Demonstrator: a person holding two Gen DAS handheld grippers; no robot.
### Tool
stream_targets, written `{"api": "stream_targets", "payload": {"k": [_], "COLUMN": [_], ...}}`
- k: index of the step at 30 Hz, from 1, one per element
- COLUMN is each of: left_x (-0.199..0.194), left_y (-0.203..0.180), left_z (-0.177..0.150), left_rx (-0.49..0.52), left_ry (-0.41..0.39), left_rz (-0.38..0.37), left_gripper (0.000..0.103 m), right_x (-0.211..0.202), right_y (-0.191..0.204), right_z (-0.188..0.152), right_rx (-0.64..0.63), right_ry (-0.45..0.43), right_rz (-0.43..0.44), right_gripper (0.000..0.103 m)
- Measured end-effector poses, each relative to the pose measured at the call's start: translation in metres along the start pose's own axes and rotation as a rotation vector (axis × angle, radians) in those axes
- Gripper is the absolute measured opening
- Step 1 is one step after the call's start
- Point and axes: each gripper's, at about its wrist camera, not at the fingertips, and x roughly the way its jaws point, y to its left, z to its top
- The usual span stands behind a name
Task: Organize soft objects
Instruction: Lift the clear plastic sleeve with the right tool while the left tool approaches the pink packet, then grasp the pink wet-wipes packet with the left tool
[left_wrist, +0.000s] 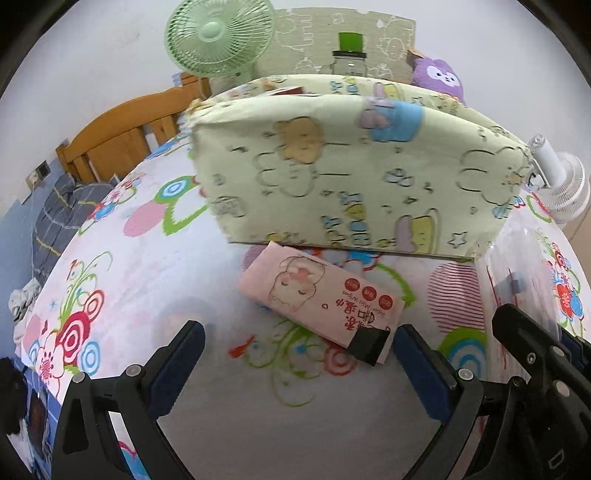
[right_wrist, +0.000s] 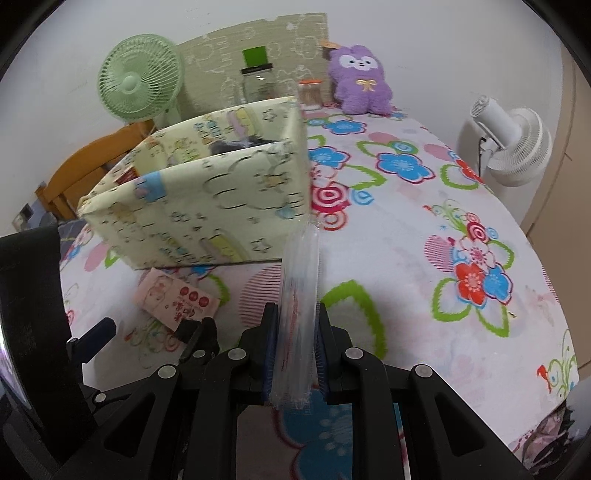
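Observation:
A pale yellow cartoon-print fabric box (left_wrist: 354, 177) stands on the flowered bedsheet (left_wrist: 155, 280), also seen in the right wrist view (right_wrist: 207, 206). A pink pack of wet wipes (left_wrist: 317, 295) lies just in front of it, between and slightly ahead of my left gripper's (left_wrist: 299, 354) open fingers; the same pack (right_wrist: 173, 295) shows in the right wrist view. My right gripper (right_wrist: 295, 321) is shut on a clear plastic packet (right_wrist: 301, 280), held upright on edge near the box's right corner. That packet (left_wrist: 517, 277) appears at the right in the left wrist view.
A purple plush toy (right_wrist: 360, 79) sits at the bed's far end beside a jar with a green lid (right_wrist: 256, 74). A green fan (right_wrist: 140, 77) stands at the back left and a white fan (right_wrist: 513, 144) at the right. A wooden bed frame (left_wrist: 125, 136) lies left.

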Motion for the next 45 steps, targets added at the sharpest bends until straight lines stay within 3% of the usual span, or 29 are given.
{"api": "stream_targets", "payload": {"k": [11,21,36,45], "left_x": [-0.002,0.004,0.019,0.017], "left_y": [0.015,0.001,-0.007,-0.001], "left_z": [-0.001,0.008,0.027,0.025], "left_rx": [-0.023,0.005,0.035,0.040], "left_ry": [0.020,0.024,-0.012,-0.045], "left_rz": [0.031,-0.002,0.012,-0.041], "left_gripper": [0.099,0.099,0.099,0.071], "right_x": [0.002,0.003,0.013,0.018], "right_y": [0.020,0.007,-0.010,-0.002], "right_z": [-0.002,0.006,0.019,0.021], "right_rx": [-0.037,-0.024,0.054,0.039], "right_ry": [0.007,0.009,0.018,0.026], "right_rz": [0.052,0.039,0.071,0.091], "right_gripper": [0.021,0.021,0.021,0.021]}}
